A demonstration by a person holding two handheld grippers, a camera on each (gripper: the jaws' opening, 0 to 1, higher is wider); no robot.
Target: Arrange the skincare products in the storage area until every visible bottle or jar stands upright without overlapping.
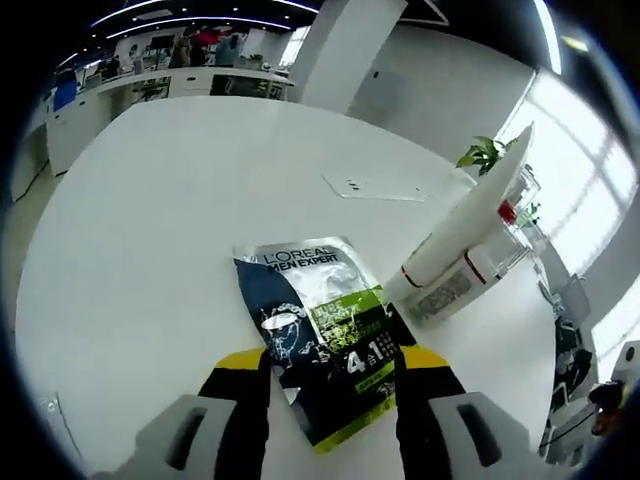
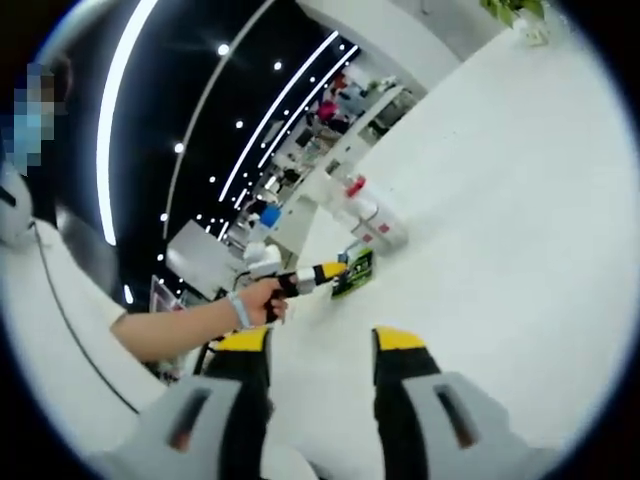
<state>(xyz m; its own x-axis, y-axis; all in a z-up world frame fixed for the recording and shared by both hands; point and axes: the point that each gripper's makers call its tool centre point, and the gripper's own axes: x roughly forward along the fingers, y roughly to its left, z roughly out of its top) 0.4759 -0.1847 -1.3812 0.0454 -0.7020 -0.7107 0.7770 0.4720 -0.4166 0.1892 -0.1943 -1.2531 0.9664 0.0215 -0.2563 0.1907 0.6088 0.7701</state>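
We see the sachet [image 1: 325, 335] flat between our left gripper [image 1: 333, 375]'s spread jaws, ungripped. The tube [image 1: 462, 228] and bottle [image 1: 455, 285] lean together (nothing arranged yet), and our right gripper [image 2: 322, 350] gapes empty.

The left gripper [image 1: 332, 368] has its two yellow-tipped jaws spread apart, one on each side of the sachet [image 1: 322, 330], and it is low over the table. In the right gripper view, the person's hand [image 2: 262, 300] holds this gripper with the forearm stretched out. The right gripper [image 2: 312, 342] is farther back, its jaws parted with nothing between them.
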